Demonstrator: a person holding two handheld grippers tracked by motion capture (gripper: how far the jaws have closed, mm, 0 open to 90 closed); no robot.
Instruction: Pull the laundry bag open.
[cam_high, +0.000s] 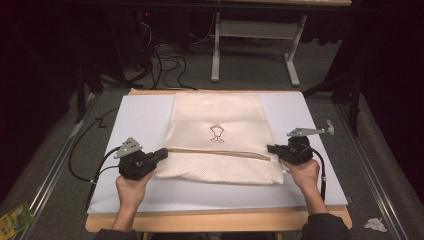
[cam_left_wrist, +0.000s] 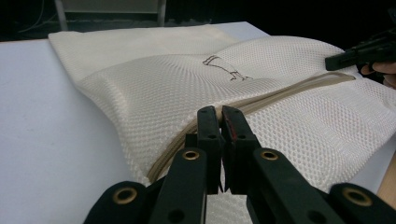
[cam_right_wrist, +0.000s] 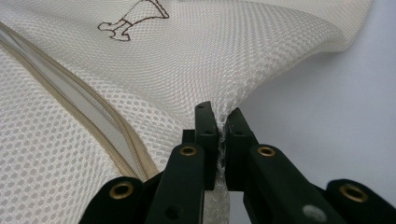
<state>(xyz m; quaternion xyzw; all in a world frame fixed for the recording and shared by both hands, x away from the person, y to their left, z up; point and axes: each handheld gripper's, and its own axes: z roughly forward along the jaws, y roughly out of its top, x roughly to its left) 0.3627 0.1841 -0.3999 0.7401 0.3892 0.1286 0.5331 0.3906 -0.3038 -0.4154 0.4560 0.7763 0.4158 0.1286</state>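
Observation:
A cream mesh bag (cam_high: 220, 112) lies flat on the white board (cam_high: 137, 120), with a small brown figure (cam_high: 216, 133) drawn on it and a tan zipper (cam_high: 220, 151) running across it. My left gripper (cam_high: 162, 154) is shut on the bag's left edge by the zipper's end; in the left gripper view its jaws (cam_left_wrist: 220, 116) meet over the mesh (cam_left_wrist: 154, 74) beside the zipper (cam_left_wrist: 289, 91). My right gripper (cam_high: 270, 148) is shut on the right edge, and the mesh (cam_right_wrist: 210, 56) puckers up between its jaws (cam_right_wrist: 221, 123). The right gripper (cam_left_wrist: 343, 59) also appears far off in the left gripper view.
The board rests on a wooden table (cam_high: 215, 221) whose front edge is near the person. Cables (cam_high: 167, 62) and a white table frame (cam_high: 216, 50) stand on the floor beyond. A green packet (cam_high: 15, 217) and crumpled paper (cam_high: 375, 224) lie on the floor at the sides.

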